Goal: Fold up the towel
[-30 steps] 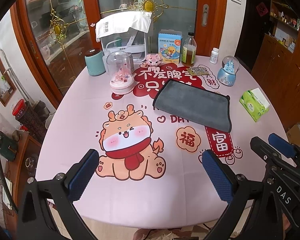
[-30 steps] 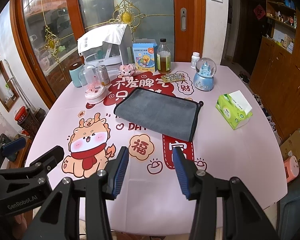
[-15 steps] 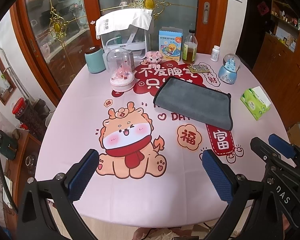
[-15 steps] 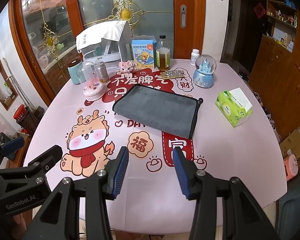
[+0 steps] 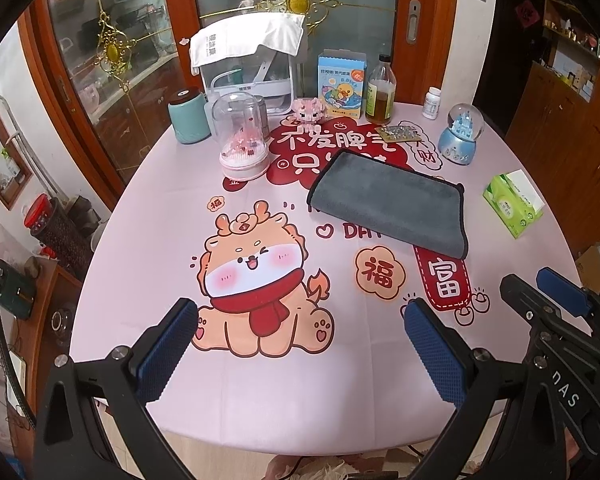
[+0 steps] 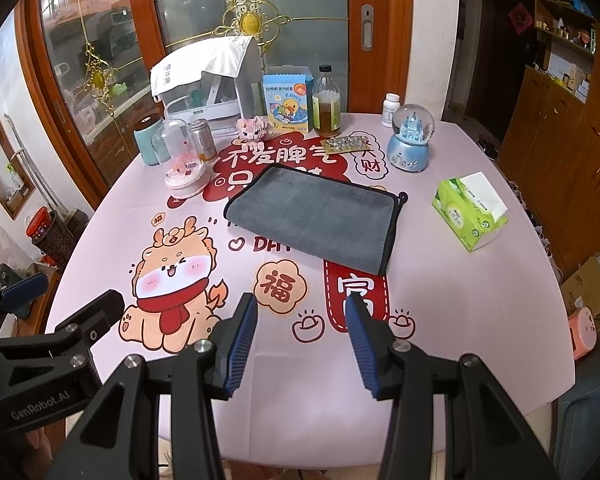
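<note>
Towel (image 6: 316,216): grey, plush, with dark stitched hem; lies flat on the bench (image 6: 460,300), past the middle, over the red print; looks already doubled once, with rounded fold on the left side.
Handling (judgement): light, soft, limp; will sag and drape when lifted; not fragile; pile probably gives good grip to the pads.
Where to take hold (judgement): at the two near corners or along the hemmed right edge (image 6: 390,236), pinching all layers together.
Neighbours: tissue box (image 6: 470,212) well apart at right; glass dome (image 5: 244,138) near the left far corner; snow globe (image 6: 411,142) and bottle (image 6: 327,104) behind.
Left hand-held gripper (image 5: 300,344): wide apart, grasping nothing, above the near bench edge over the dragon print, well apart from towel.
Right hand-held gripper (image 6: 302,340): released, narrower gap than the left one, holding nothing, touching nothing, aimed toward the near towel edge.
</note>
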Motion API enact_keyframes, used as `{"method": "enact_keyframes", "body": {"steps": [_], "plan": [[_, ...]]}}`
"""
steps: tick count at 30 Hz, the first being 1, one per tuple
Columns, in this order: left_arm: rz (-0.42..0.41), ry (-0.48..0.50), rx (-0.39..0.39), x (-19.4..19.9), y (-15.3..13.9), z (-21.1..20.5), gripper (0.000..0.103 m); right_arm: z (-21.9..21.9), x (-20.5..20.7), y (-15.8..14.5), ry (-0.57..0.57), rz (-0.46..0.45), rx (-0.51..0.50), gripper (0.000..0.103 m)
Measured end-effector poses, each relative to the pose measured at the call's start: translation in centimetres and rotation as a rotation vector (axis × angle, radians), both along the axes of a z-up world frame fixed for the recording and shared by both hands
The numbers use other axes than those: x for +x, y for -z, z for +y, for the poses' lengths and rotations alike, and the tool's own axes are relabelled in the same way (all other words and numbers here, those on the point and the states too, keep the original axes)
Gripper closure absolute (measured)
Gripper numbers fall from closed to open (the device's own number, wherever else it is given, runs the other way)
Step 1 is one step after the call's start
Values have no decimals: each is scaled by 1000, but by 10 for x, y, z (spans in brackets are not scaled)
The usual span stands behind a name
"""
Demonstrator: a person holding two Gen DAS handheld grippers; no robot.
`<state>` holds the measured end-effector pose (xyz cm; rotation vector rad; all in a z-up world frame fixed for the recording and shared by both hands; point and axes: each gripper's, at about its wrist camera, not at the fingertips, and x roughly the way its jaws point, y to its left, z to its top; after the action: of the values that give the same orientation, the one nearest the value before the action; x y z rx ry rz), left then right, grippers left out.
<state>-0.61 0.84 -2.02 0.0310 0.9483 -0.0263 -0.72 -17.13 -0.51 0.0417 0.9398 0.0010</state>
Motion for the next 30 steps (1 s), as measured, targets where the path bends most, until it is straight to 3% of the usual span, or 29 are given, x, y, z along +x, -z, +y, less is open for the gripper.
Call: {"method": "enact_keyframes", "body": {"steps": [30], "plan": [[2,-2,-1,1,0,0,1,2,2,1,0,5,-1,57]]}}
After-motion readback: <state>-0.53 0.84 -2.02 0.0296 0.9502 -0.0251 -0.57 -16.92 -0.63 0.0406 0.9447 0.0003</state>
